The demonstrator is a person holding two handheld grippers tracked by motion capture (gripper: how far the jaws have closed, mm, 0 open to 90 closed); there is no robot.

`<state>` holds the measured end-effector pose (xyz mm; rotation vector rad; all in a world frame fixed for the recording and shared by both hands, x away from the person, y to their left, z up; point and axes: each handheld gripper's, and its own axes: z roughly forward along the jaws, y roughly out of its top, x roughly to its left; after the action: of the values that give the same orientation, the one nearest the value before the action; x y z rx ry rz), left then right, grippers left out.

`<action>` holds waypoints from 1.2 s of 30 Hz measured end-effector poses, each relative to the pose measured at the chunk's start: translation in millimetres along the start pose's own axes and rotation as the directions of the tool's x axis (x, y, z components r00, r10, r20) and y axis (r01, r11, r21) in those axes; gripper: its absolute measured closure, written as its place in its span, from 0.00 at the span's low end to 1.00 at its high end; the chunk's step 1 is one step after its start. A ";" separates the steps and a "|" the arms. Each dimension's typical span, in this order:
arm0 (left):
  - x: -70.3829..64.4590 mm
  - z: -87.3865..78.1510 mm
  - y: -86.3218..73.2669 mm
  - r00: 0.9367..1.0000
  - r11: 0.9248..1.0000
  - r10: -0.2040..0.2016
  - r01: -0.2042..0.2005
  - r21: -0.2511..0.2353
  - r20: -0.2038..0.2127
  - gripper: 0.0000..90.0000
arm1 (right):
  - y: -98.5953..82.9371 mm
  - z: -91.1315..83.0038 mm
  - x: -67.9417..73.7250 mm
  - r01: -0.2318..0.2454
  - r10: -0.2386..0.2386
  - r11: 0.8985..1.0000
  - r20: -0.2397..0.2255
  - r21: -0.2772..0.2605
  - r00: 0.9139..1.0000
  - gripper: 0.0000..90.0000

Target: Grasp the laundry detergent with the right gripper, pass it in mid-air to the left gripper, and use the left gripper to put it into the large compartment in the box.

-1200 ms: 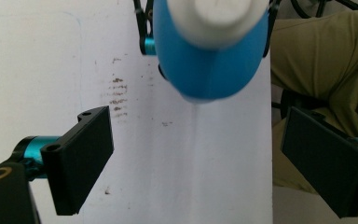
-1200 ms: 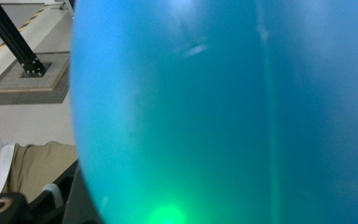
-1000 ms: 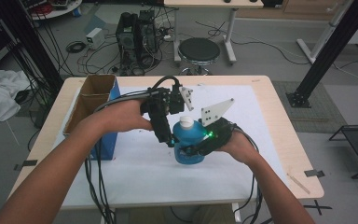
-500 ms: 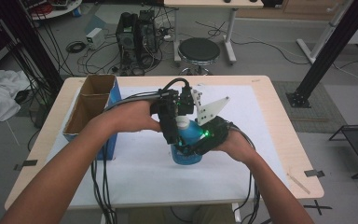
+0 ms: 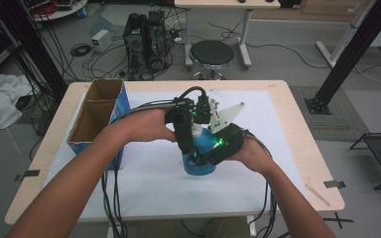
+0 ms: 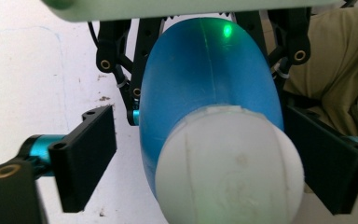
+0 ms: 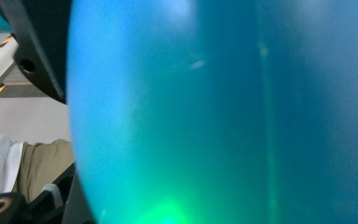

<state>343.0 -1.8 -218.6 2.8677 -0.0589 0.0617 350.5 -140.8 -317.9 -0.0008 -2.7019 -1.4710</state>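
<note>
So the blue bottle (image 5: 200, 157) stood upright near the middle of the table (image 5: 297, 148), on the white sheet (image 5: 154, 173) covering most of the top. The right hand-held gripper (image 5: 206, 159) had it clamped around the body from the person's right side, with a green light glowing on the gripper housing and a green glint on the plastic. In the right gripper view the blue bottle wall (image 7: 223, 112) was pressed so close to the lens it was basically a blur of blue-green, with one black jaw at the upper left edge.

The left hand-held gripper (image 5: 191, 148) came at it from above, pointing down over the white cap (image 5: 197, 131). In the left gripper view its jaws were spread apart, one on either side of the white cap (image 6: 228, 163); the left jaw stood clear of the cap, the right one sat right beside it and I couldn't tell if it touched. Behind the bottle you could see the other gripper's black linkage.

A blue cardboard box (image 5: 98, 119) with its flaps open sat at the table's left edge, well apart from the bottle.
</note>
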 end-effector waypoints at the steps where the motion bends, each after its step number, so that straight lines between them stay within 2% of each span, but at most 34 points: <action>1: 0.1 -0.4 0.1 1.000 1.000 0.004 -0.004 0.000 -0.001 0.18 | 0.2 -0.8 0.4 -0.007 0.007 1.000 -0.004 0.004 1.000 0.48; 4: -0.2 0.3 0.6 1.000 1.000 0.009 -0.009 0.006 -0.008 0.22 | 0.2 -0.9 0.0 -0.001 0.001 1.000 -0.002 -0.003 1.000 0.48; 6: -0.2 0.6 1.0 1.000 1.000 0.017 -0.016 0.010 -0.008 0.22 | 0.3 0.9 1.6 -0.020 0.020 1.000 0.021 -0.012 1.000 0.48; 12: -0.7 1.5 1.5 1.000 1.000 0.012 -0.012 0.009 -0.003 0.24 | 0.9 0.5 1.5 -0.014 0.014 1.000 0.018 -0.008 1.000 0.48; 13: -1.0 2.5 1.4 1.000 1.000 0.001 -0.001 0.005 -0.002 0.25 | 0.9 0.6 1.8 -0.014 0.014 1.000 0.017 -0.006 1.000 0.48; 16: -0.7 2.5 1.6 1.000 1.000 0.017 -0.017 0.014 -0.001 0.28 | 0.8 1.5 1.8 -0.012 0.012 1.000 0.017 -0.009 1.000 0.48; 23: -1.4 2.8 2.8 1.000 0.999 0.028 -0.028 0.019 0.001 0.33 | 0.7 0.9 3.1 -0.024 0.024 1.000 0.019 0.001 1.000 0.48; 29: -2.0 3.1 4.4 0.999 0.999 0.038 -0.038 0.033 0.006 0.35 | 1.0 2.0 3.1 -0.017 0.016 1.000 0.018 0.008 1.000 0.48; 32: -2.9 4.2 5.0 0.999 0.999 0.031 -0.031 0.021 0.007 0.37 | 1.2 2.9 3.9 -0.025 0.025 1.000 0.015 0.019 1.000 0.48; 34: -2.7 4.1 5.8 0.999 0.999 0.039 -0.040 0.033 0.007 0.37 | 1.4 3.6 3.0 -0.016 0.016 1.000 0.017 0.011 1.000 0.48; 36: -3.3 5.0 6.1 0.999 0.999 0.031 -0.032 0.030 0.009 0.38 | 1.5 4.0 2.8 -0.014 0.014 1.000 0.018 0.008 1.000 0.48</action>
<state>339.6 -8.9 -221.9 2.8972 -0.1060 0.0563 347.5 -136.7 -318.6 -0.0326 -2.7160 -1.4628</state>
